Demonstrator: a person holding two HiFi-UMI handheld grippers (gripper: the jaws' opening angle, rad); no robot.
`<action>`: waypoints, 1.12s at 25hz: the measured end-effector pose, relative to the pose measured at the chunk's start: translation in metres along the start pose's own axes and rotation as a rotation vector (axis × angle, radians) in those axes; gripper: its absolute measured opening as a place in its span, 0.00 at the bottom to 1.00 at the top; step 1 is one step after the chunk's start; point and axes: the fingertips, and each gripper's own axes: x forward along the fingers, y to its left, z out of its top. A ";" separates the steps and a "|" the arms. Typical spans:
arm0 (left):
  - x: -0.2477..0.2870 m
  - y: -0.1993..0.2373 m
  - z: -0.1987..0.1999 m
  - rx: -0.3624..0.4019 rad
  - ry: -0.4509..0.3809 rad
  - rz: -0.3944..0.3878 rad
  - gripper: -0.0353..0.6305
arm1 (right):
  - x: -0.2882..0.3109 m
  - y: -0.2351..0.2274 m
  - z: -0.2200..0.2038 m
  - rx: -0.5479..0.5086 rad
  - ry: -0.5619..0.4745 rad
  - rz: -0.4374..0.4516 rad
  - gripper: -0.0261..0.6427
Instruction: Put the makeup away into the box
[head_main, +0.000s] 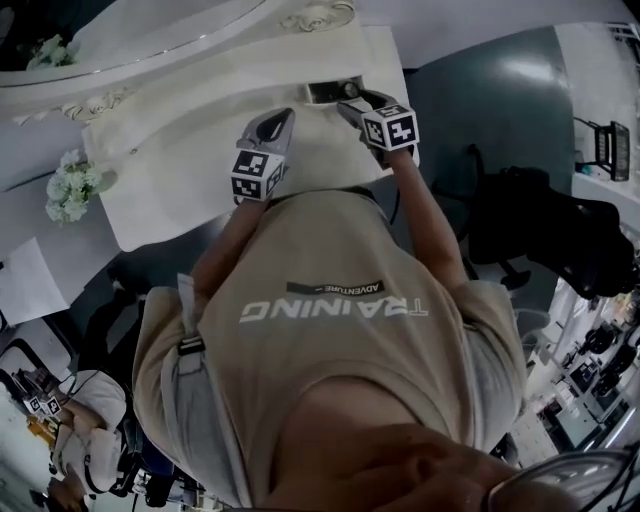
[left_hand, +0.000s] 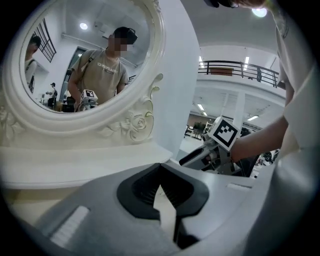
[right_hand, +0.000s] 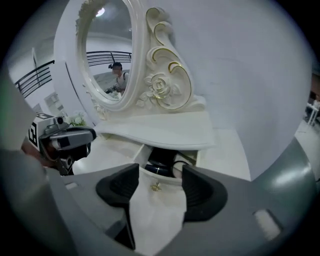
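The right gripper (right_hand: 159, 176) has its ribbed black pads apart, pressing on nothing. Straight ahead of it, framed in the gap, is the flat white front of the small pulled-out drawer (right_hand: 165, 197) with its tiny gold-coloured knob (right_hand: 156, 186). The pose looks like lining up to take that knob or to nudge the front. Just beyond the knob, inside the drawer, lie the dark glossy makeup pieces (right_hand: 160, 162): a round black case and a slim tube with a gold band. They appear to be stowed already, so shutting the drawer is the likely step left. Off to this gripper's left, the left gripper (left_hand: 160, 172) has its jaws together at the tips with nothing between them. It hangs over the smooth white tabletop (right_hand: 227, 150), probably to stay out of the way. Farthest ahead rises the oval mirror in a cream carved frame (right_hand: 162, 80) of roses and gilt-edged scrolls.
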 end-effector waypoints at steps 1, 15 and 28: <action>0.007 -0.006 0.001 0.002 0.007 0.003 0.06 | -0.004 -0.004 -0.004 -0.004 -0.005 0.010 0.42; 0.088 -0.043 -0.029 -0.021 0.118 0.133 0.06 | -0.013 -0.048 -0.055 -0.114 -0.076 0.167 0.05; 0.116 -0.043 -0.078 -0.091 0.230 0.179 0.06 | 0.000 -0.068 -0.055 -0.083 -0.086 0.229 0.05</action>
